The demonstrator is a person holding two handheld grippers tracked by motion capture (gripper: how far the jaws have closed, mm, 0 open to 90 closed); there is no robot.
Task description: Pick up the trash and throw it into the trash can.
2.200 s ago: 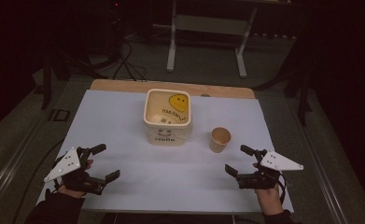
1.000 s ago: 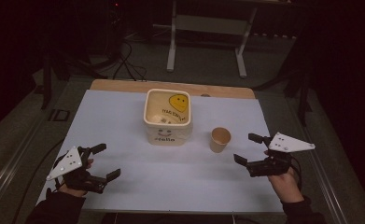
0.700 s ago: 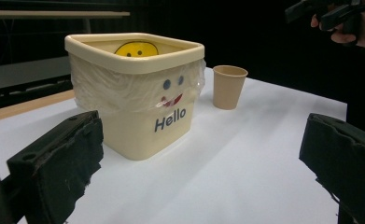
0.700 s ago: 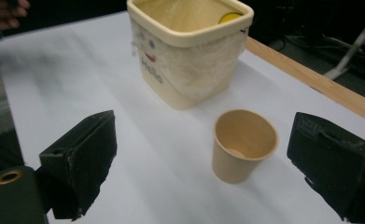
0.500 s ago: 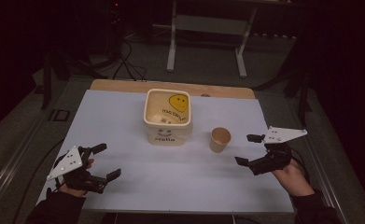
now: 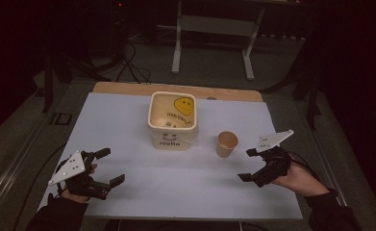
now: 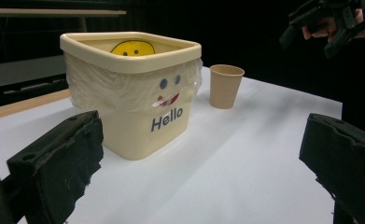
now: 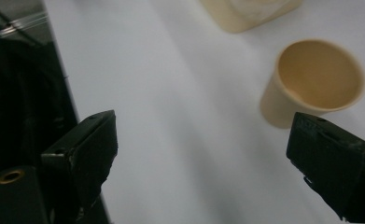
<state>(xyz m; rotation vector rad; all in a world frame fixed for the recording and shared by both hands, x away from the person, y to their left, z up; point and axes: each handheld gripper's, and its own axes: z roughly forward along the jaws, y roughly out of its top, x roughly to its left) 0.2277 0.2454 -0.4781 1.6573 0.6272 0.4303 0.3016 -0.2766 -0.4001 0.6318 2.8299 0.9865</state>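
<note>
One paper cup [image 6: 226, 143] stands just beyond the fingertips of the right gripper [image 6: 249, 164]. One cream bin [image 6: 173, 120] with a smiley face sits farther off, ahead of the fingertips of the left gripper [image 6: 109, 166]. Two grippers rest over one white table [image 6: 176, 187].

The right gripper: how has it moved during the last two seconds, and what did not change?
The right gripper rose from the table's near edge and moved outward to the right, tilting; its jaws are open and now face the paper cup, holding nothing. The left gripper stayed open at the near left. The cup and the cream bin did not move.
</note>
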